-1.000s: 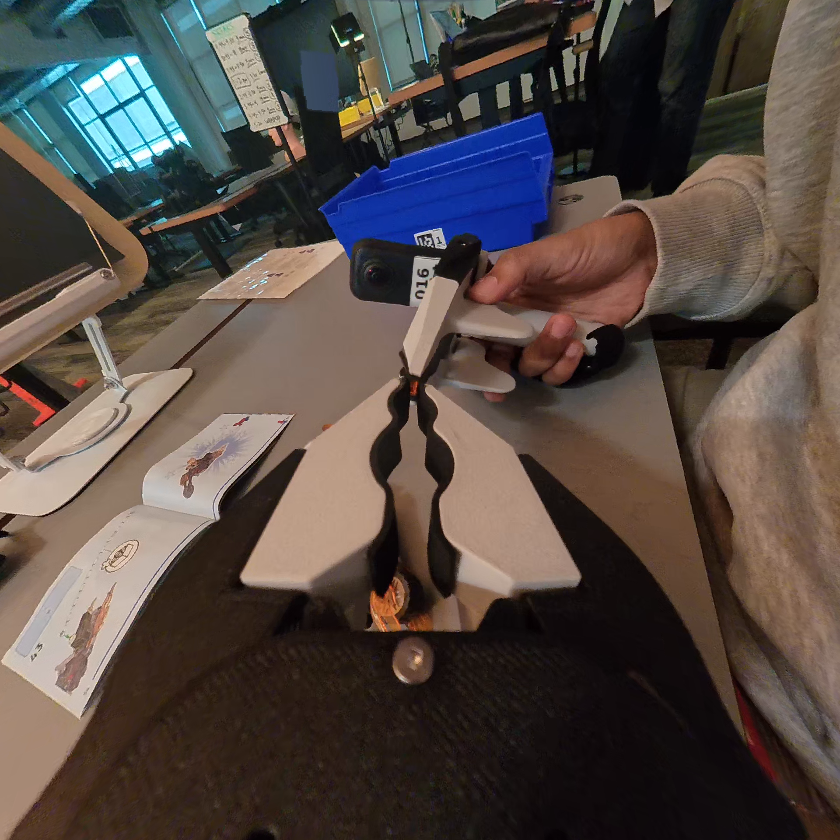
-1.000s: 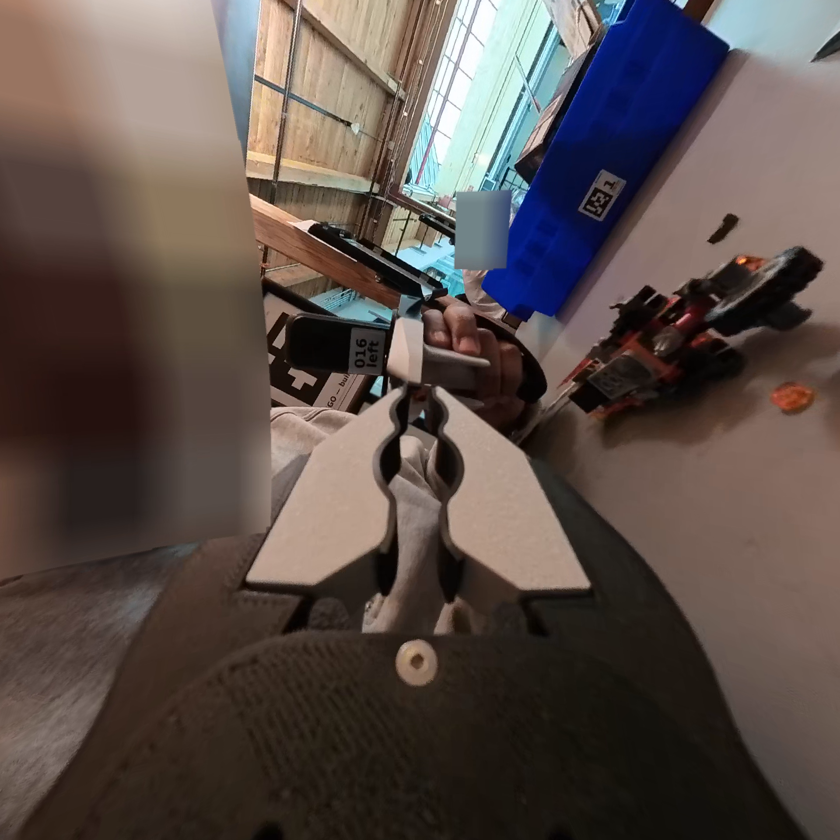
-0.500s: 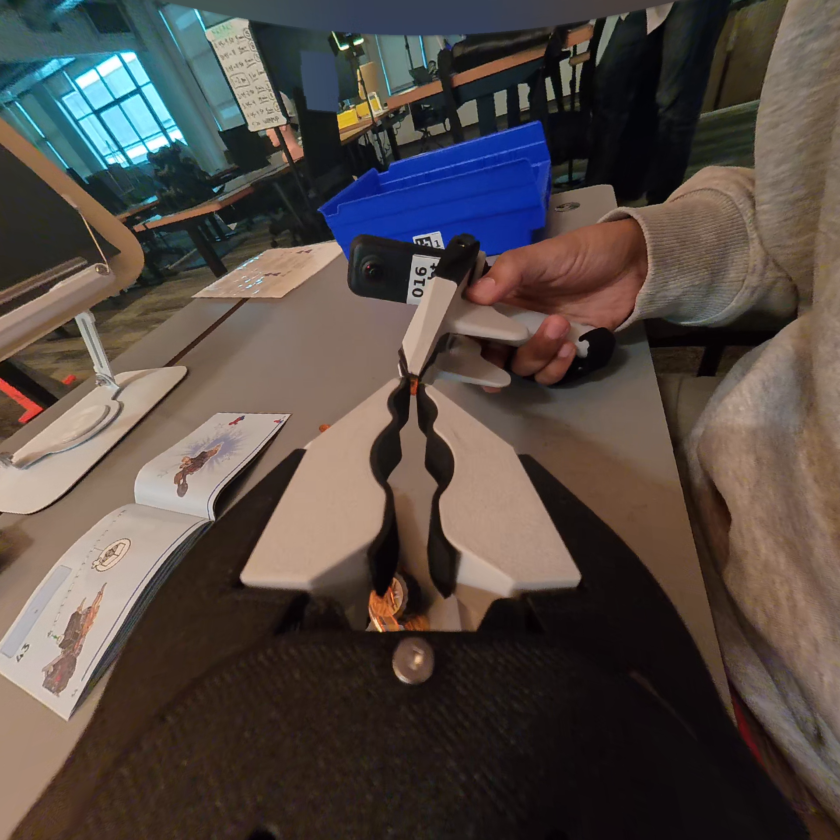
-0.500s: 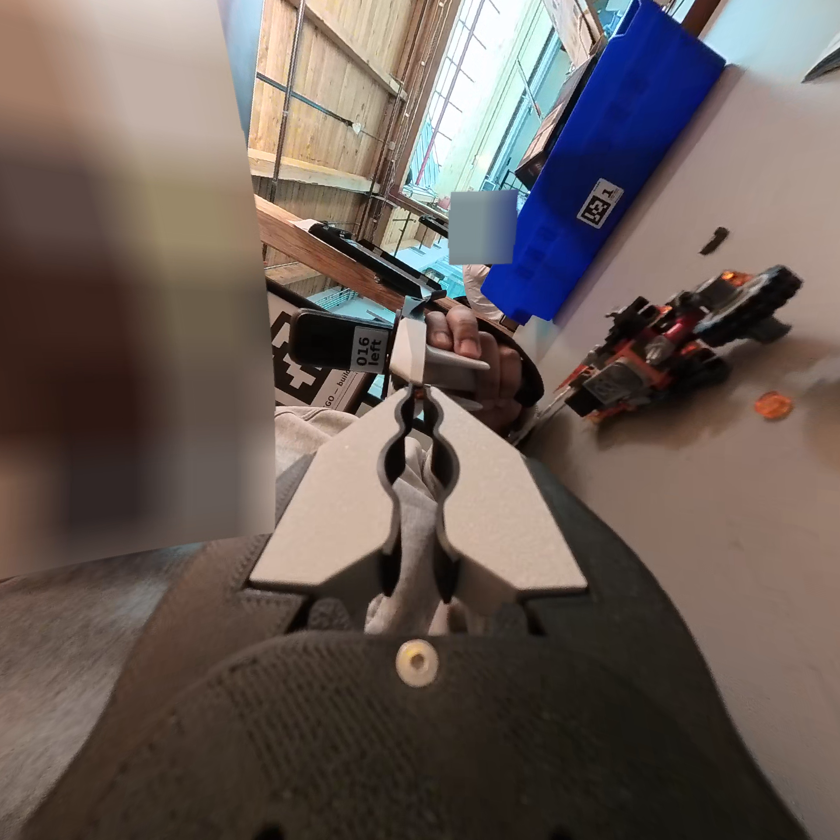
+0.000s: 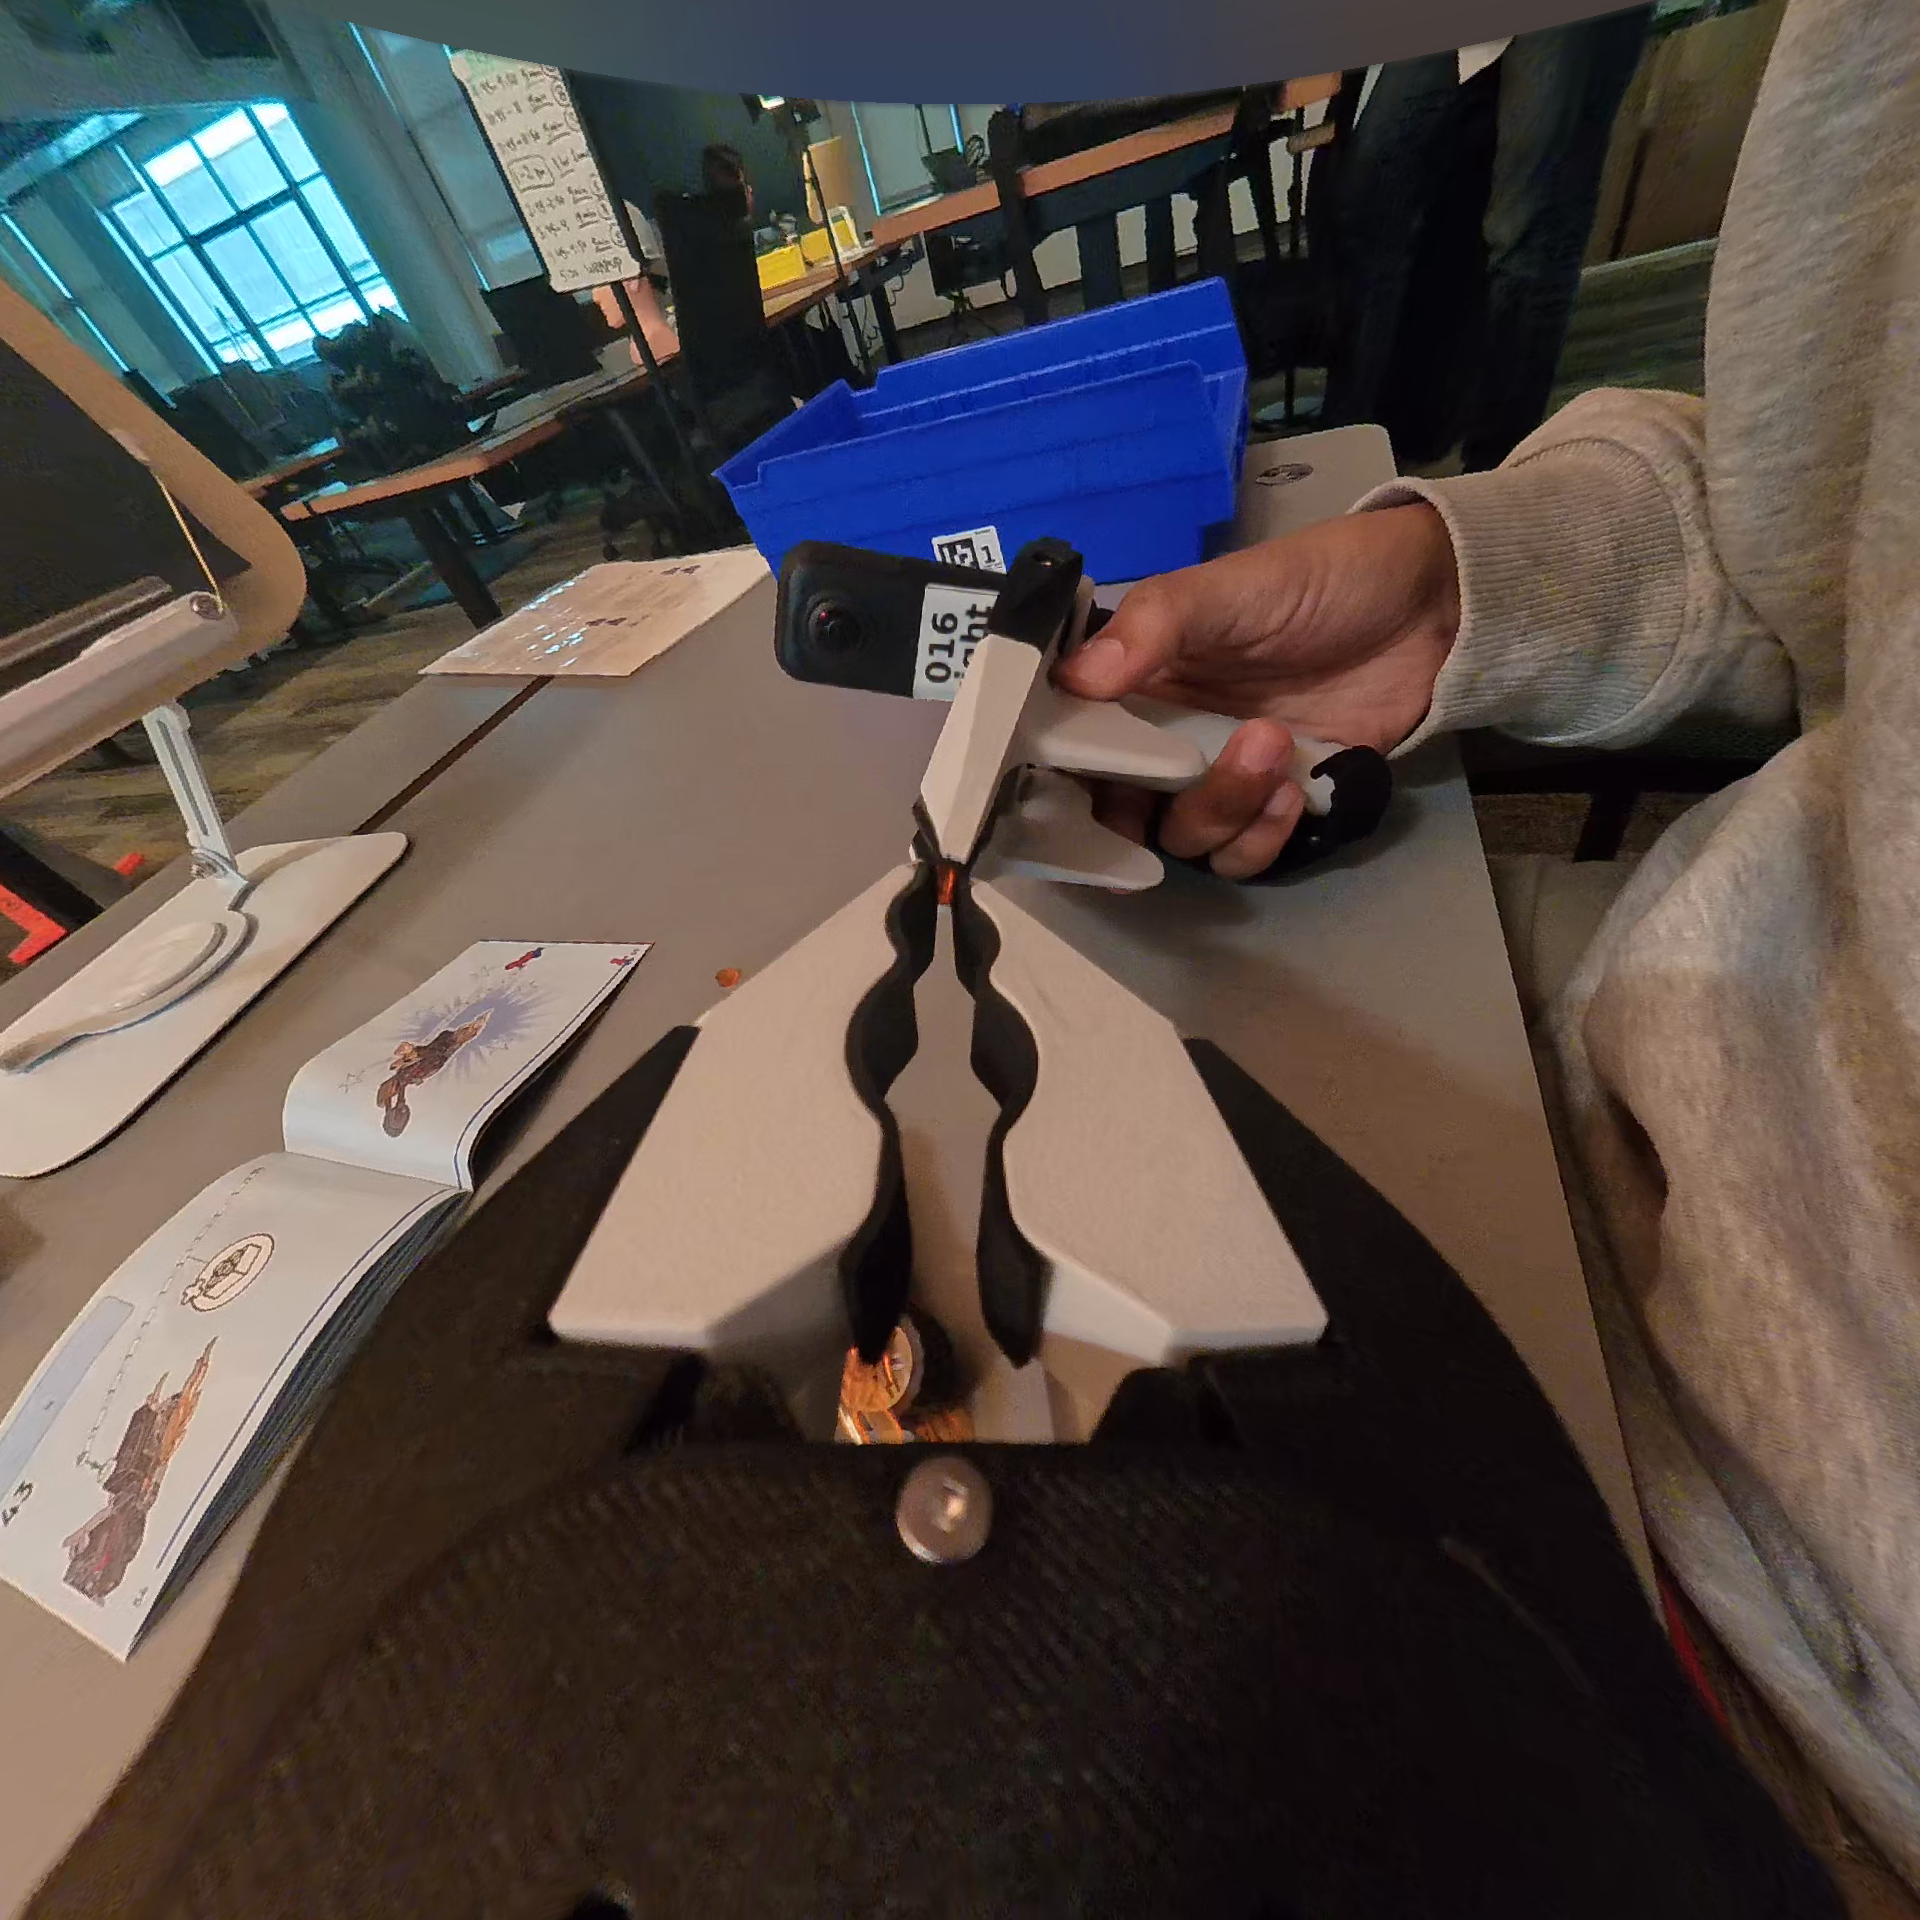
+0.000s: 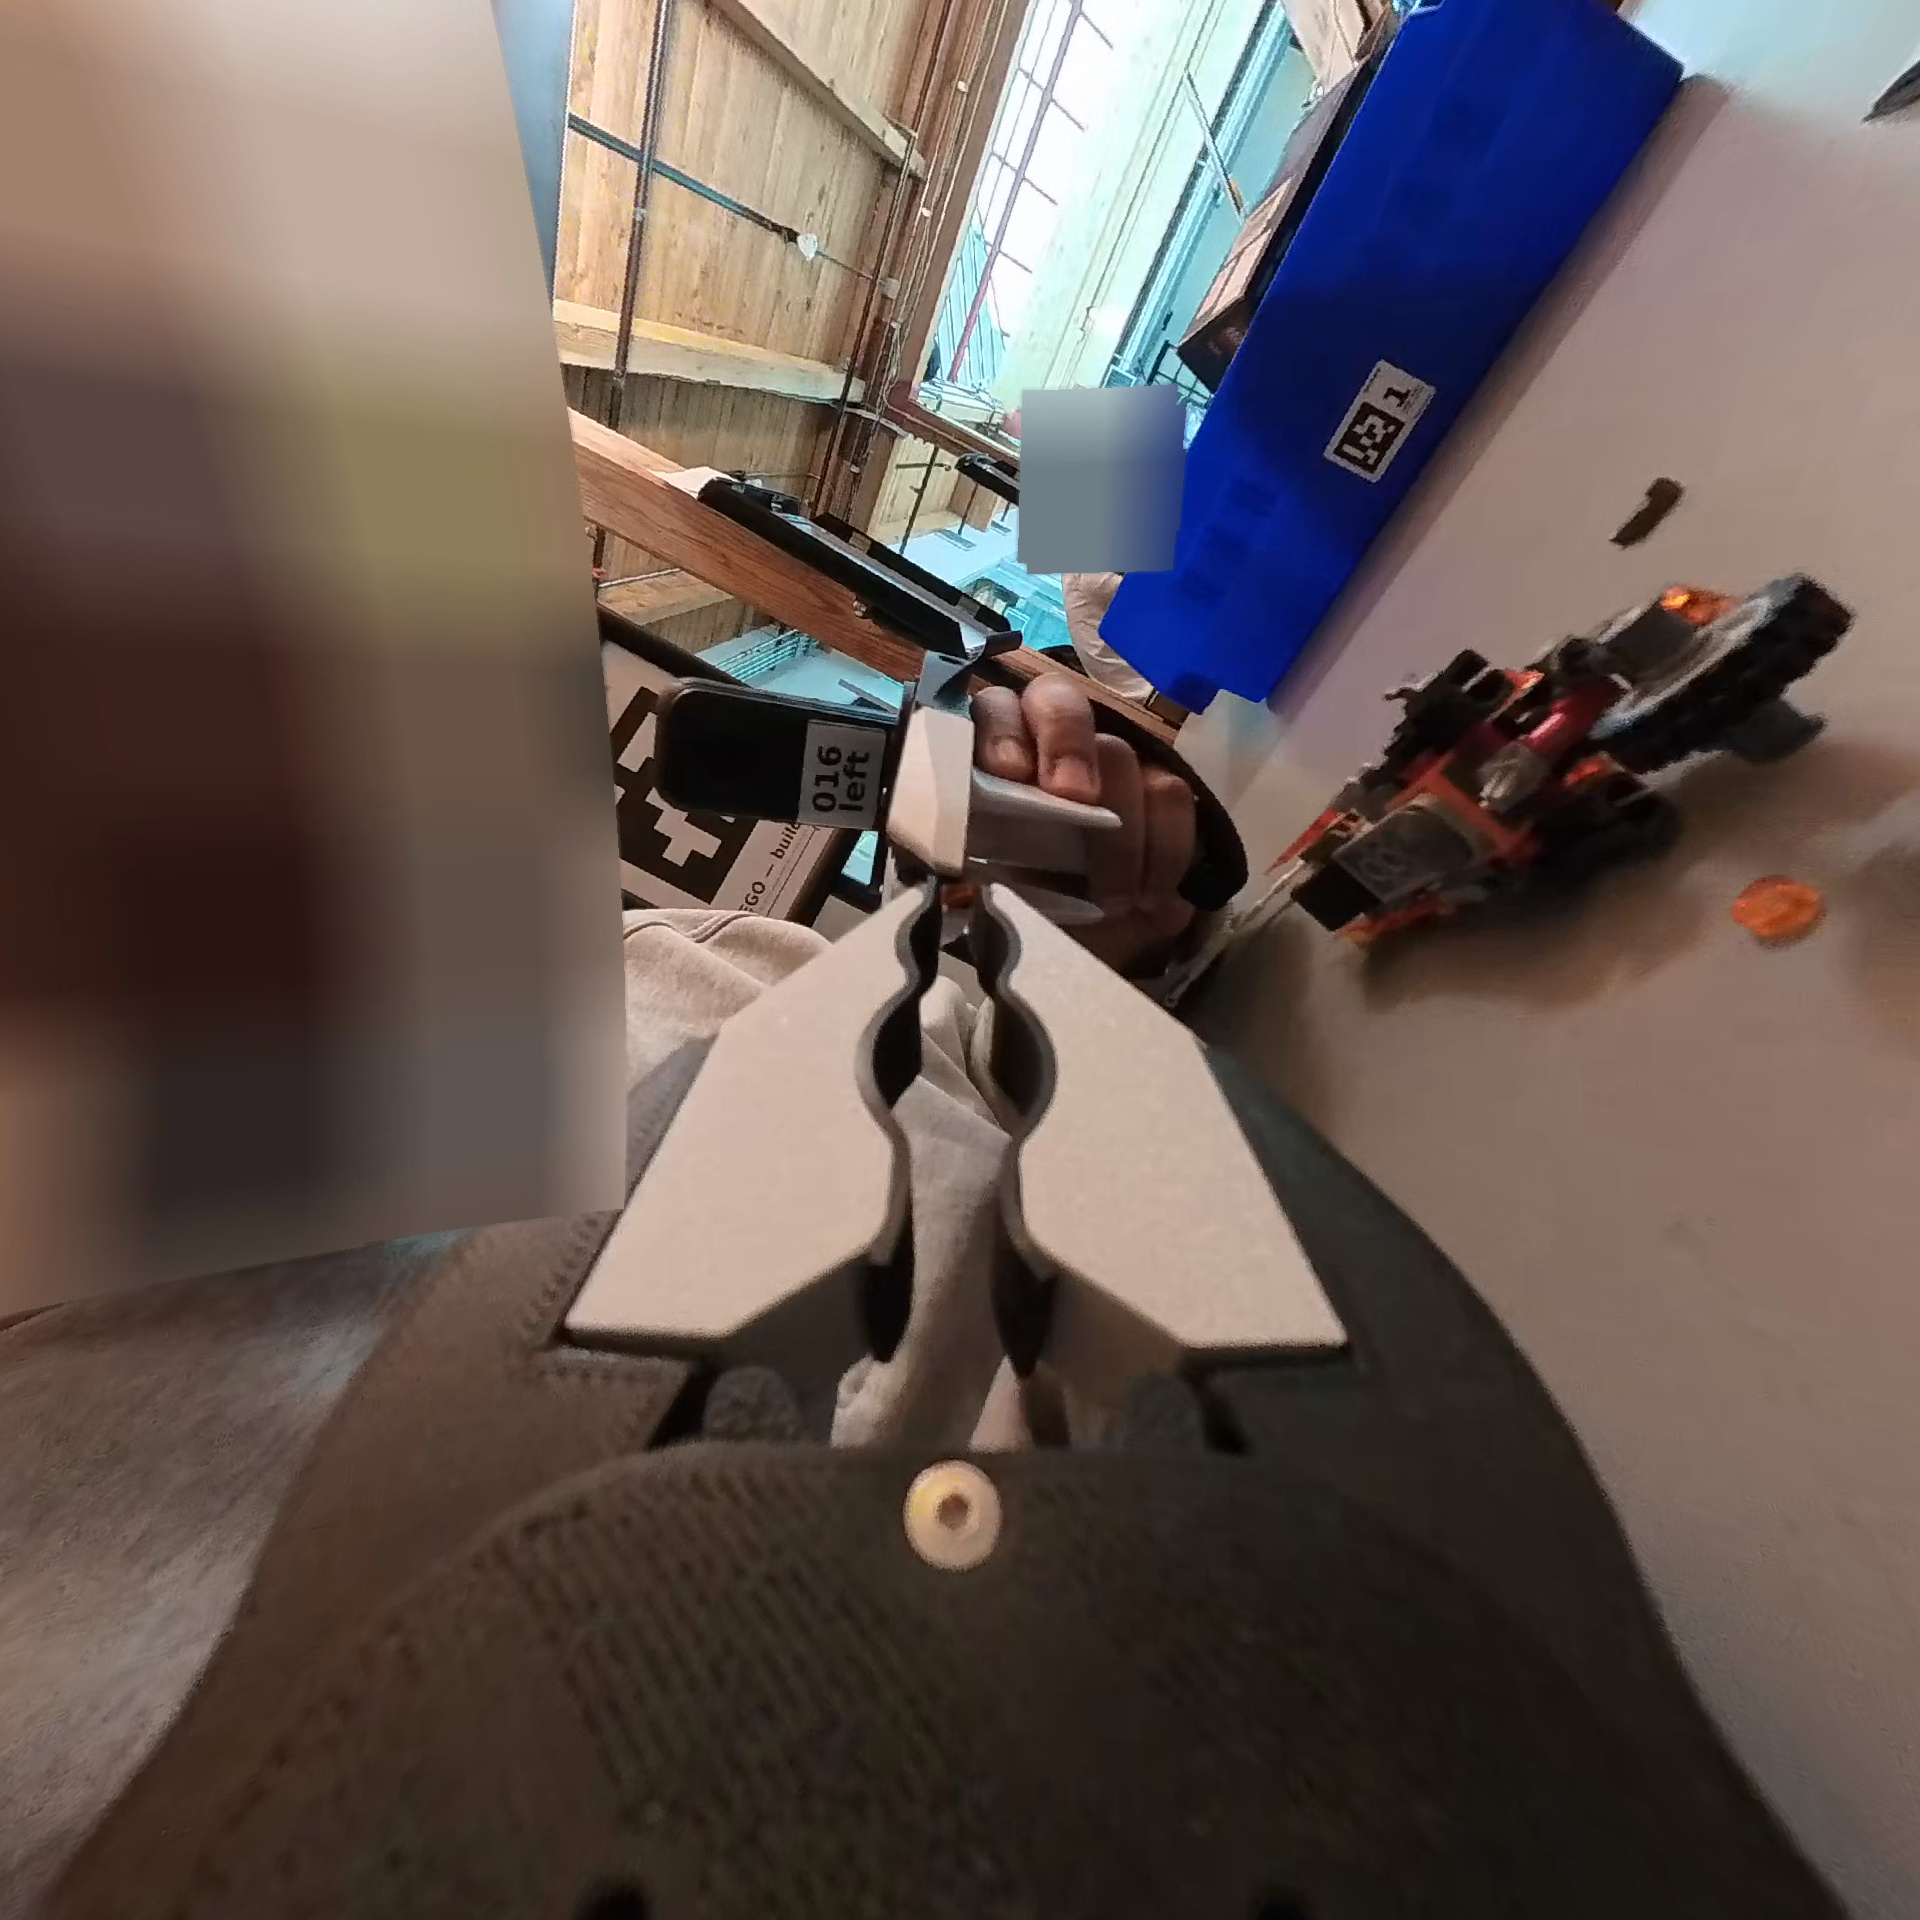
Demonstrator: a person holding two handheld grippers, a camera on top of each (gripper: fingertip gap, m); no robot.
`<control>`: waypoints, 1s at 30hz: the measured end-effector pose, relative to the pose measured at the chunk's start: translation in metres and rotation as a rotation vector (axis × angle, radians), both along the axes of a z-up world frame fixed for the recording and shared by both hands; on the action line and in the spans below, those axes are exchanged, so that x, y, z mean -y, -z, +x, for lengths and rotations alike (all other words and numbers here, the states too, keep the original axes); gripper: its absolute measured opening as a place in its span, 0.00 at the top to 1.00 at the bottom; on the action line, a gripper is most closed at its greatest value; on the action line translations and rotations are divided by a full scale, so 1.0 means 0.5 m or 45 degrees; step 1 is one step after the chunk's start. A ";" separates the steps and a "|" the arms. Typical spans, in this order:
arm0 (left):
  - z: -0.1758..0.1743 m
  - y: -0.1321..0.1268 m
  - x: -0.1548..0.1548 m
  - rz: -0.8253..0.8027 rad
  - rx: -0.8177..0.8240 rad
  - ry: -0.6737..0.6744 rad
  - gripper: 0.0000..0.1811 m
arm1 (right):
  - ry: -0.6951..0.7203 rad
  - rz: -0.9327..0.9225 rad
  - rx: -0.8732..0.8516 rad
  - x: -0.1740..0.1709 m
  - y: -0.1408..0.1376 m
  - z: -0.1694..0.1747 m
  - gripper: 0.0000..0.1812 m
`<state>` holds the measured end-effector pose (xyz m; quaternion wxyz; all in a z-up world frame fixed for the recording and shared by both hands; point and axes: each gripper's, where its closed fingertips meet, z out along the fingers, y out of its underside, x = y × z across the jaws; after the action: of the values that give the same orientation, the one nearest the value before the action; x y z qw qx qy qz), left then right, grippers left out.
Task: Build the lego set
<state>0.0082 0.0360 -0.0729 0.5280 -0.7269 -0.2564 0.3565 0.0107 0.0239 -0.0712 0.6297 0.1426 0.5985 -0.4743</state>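
Left wrist view: left gripper (image 5: 943, 896) and right gripper (image 5: 940, 854) meet tip to tip.
Grip: both seemingly clamped on one small orange piece (image 5: 945, 883).
Model: lego vehicle (image 6: 1538, 790) on table (image 6: 1558, 1143), well apart, on the left gripper's side.

Paned windows (image 5: 244, 255), wooden desks (image 5: 416, 488)

Between the earlier frames and now you've changed very little. In your right wrist view, the lego vehicle (image 6: 1579, 790) and the orange round piece (image 6: 1777, 909) beside it have slid toward 7 o'clock, and the blue bin (image 6: 1382, 343) with them. In your left wrist view, the instruction booklet (image 5: 301, 1236) has drifted slightly toward 9 o'clock.
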 end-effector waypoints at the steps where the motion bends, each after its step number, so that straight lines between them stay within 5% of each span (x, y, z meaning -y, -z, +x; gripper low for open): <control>1: 0.000 0.001 0.000 0.003 0.003 0.002 1.00 | -0.001 0.002 -0.004 0.000 0.001 -0.001 0.98; 6: -0.011 0.008 0.007 0.048 0.060 -0.029 0.95 | 0.037 0.017 -0.068 0.002 0.006 -0.021 0.98; 10: -0.034 0.020 0.049 0.180 0.228 -0.159 0.87 | 0.156 0.105 -0.353 0.021 0.034 -0.074 0.99; 14: -0.065 0.086 0.129 0.235 0.488 -0.436 0.86 | 0.216 0.175 -0.579 0.060 0.050 -0.101 1.00; 17: -0.068 0.122 0.135 0.248 0.602 -0.453 0.83 | 0.200 0.239 -0.608 0.083 0.072 -0.097 1.00; 26: -0.063 0.107 0.145 0.323 0.581 -0.430 0.91 | 0.301 0.162 -0.563 0.070 0.054 -0.116 1.00; 30: -0.054 0.061 0.215 0.434 0.461 -0.507 0.92 | 0.408 0.036 -0.702 0.060 0.035 -0.140 1.00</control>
<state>-0.0186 -0.0713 -0.1037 0.5078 -0.6152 -0.5394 0.2696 -0.0593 -0.0059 -0.0887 0.3591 0.1098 0.7231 -0.5797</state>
